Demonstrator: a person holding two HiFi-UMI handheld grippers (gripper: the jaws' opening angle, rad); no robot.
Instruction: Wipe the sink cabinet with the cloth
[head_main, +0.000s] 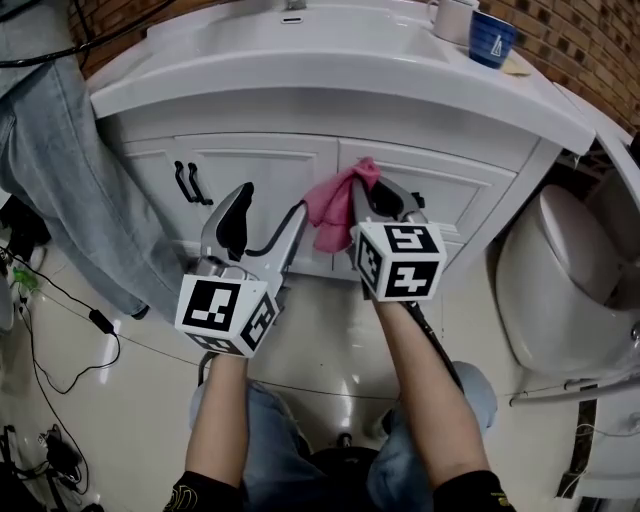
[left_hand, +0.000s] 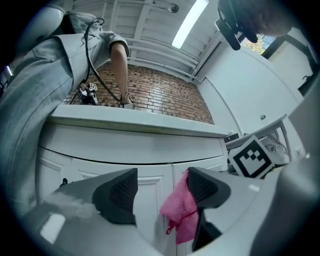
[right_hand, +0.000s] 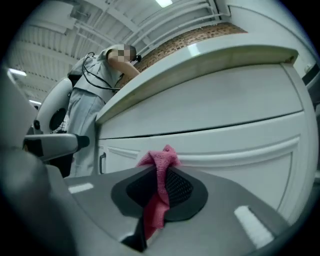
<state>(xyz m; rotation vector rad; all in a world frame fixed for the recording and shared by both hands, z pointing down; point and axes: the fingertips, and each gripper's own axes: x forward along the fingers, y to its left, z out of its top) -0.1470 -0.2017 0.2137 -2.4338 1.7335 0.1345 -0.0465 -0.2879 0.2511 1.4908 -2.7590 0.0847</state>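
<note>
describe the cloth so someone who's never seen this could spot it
Find the white sink cabinet. In front of the seam between its two doors, the right hand-held gripper is shut on the cloth. It is a small crumpled pink towel, the only pink thing against the white doors.

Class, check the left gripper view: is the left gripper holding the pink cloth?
No: the left gripper has its jaws apart and empty, while the pink cloth is pinched in the right gripper.

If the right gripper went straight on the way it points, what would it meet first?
Probably the cabinet door, with the pink cloth in the right gripper touching first; depth unclear.
</note>
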